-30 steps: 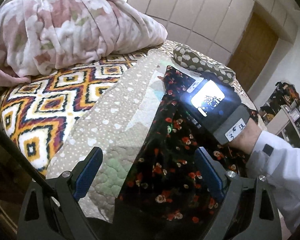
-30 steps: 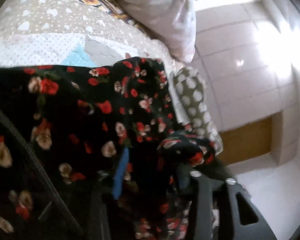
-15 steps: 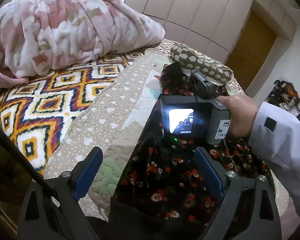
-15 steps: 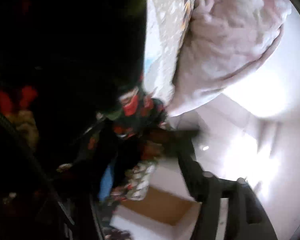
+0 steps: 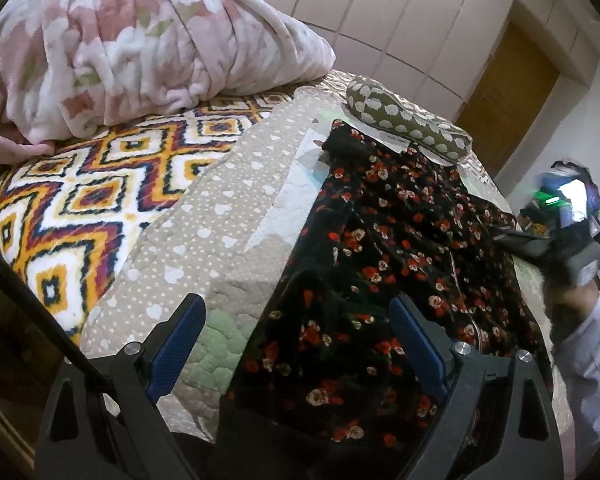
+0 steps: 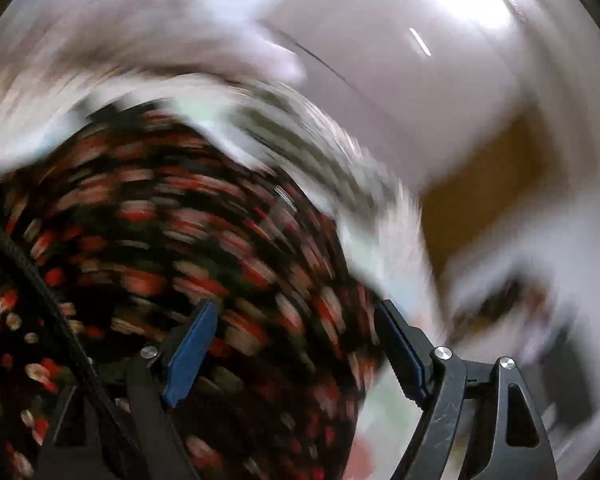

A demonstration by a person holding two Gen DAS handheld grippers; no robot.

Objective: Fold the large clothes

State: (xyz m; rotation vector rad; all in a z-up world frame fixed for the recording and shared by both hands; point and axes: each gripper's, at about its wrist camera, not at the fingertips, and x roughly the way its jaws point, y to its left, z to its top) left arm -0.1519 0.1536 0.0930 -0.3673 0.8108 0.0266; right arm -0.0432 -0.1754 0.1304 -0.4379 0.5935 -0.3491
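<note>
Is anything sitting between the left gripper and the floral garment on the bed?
Nothing visible. The left gripper is open right above the near part of the floral garment, with only the cloth showing between its fingers. The spotted pillow lies at the garment's far end and the pink blanket is far back left.

A home bedroom is shown. A bed (image 5: pixel 112 216) is covered by a diamond-patterned blanket (image 5: pixel 72 200) and a beige quilt (image 5: pixel 220 232), with a pink fleece blanket (image 5: pixel 140 40) heaped at its head (beside a spotted pillow (image 5: pixel 408 124)). Pale wardrobe doors (image 5: pixel 400 20) and a wooden door (image 5: pixel 508 96) are seen behind.
</note>
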